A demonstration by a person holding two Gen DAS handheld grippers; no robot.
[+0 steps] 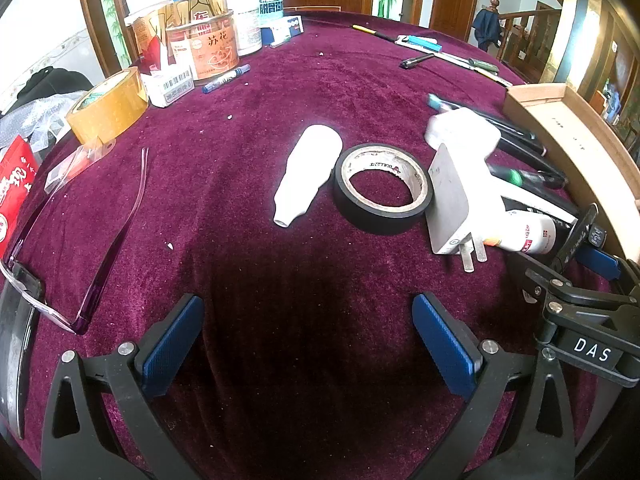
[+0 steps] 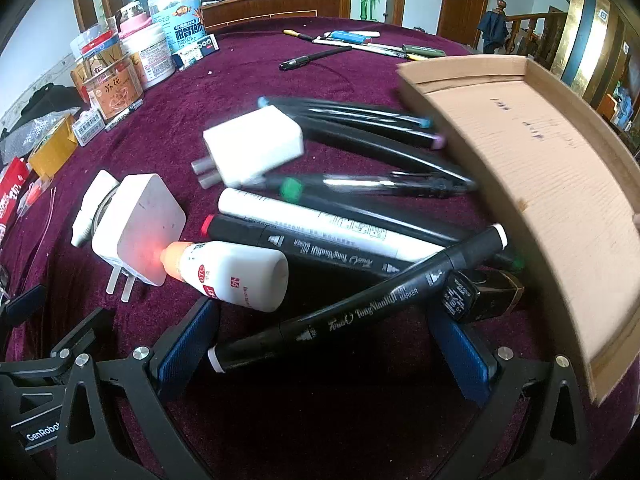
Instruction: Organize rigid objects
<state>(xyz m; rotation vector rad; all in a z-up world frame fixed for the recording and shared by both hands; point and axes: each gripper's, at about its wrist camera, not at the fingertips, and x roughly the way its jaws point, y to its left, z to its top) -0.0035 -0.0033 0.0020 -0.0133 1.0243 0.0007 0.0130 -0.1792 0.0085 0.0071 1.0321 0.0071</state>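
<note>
While the maroon velvet table (image 2: 248,68) spread widest across both views, the next largest thing was the shallow cardboard tray (image 2: 532,168) at its right side, bare inside and seemingly the place meant for the loose items; beside its near wall lay a heap of black markers (image 2: 360,152), crossed and overlapping, some blurred; in the left wrist view a roll of black electrical tape (image 1: 383,190) lay flat with a white plastic bottle (image 1: 308,174) on its side just beside it, and a white plug adapter (image 1: 450,204) stood against the roll's right edge; a second white charger (image 2: 254,146) sat tilted on the marker heap; a small white medicine bottle with an orange cap (image 2: 228,274) lay with its cap against the adapter. The right gripper (image 2: 324,350) was spread wide, its blue pads either side of a black Touch marker (image 2: 356,306) that lay slantwise across the gap, gripping nothing yet; the left gripper (image 1: 308,350) hung likewise parted and empty over bare cloth, short of the tape. To take the marker well, I judged the right tool should turn until its pads faced the barrel squarely, close near the marker's middle so it would not swing, and lift clear of the medicine bottle and the dark little bottle (image 2: 480,292) near its upper end before carrying it over the tray's wall.
</note>
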